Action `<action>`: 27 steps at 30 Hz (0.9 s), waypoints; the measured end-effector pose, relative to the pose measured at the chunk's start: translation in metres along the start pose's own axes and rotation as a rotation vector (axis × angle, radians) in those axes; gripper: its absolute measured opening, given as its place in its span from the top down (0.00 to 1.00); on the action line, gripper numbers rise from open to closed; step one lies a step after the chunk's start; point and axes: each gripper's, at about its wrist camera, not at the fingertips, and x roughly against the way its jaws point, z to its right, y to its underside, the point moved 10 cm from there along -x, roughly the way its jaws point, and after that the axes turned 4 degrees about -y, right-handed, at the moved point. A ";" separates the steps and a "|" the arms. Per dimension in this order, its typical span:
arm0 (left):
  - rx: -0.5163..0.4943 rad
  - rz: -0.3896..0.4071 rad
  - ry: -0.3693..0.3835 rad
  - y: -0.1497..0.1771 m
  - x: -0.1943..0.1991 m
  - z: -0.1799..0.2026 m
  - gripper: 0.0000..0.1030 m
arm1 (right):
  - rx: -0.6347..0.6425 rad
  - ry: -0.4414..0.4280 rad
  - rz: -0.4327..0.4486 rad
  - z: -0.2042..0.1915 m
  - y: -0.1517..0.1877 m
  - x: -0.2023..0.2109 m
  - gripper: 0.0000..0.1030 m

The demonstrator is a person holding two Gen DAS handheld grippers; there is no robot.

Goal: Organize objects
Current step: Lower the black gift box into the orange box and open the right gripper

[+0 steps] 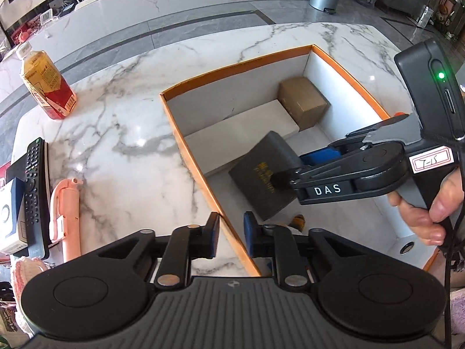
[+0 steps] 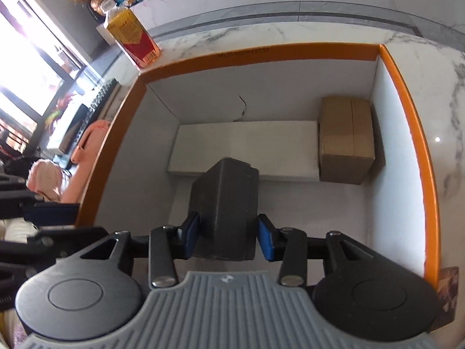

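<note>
Tool work first: my right tool (image 2: 228, 240) has its blue pads closed on the dark grey box (image 2: 223, 203), holding it low inside the orange-rimmed box (image 2: 407, 93) at frame centre. My left tool (image 1: 231, 235) hangs empty, slightly parted, straddling the near wall at lower centre. On the marble bench (image 1: 116, 116), I judge the job partly done: a white slab (image 2: 247, 148) and brown carton (image 2: 345, 139) already sit inside, upper right; the drink bottle (image 1: 48, 85), remote (image 1: 33, 186) and pink handle (image 1: 65, 209) wait outside at left.
</note>
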 end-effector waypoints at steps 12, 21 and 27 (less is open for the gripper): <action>0.004 0.016 0.006 0.001 0.000 -0.002 0.83 | 0.110 0.117 -0.033 0.005 0.006 -0.005 0.48; 0.009 0.025 0.007 0.001 0.000 -0.002 0.83 | 0.011 0.040 -0.020 -0.011 0.001 -0.016 0.71; -0.009 0.024 -0.006 0.002 0.000 -0.001 0.83 | -0.163 -0.012 -0.004 -0.015 0.002 -0.023 0.73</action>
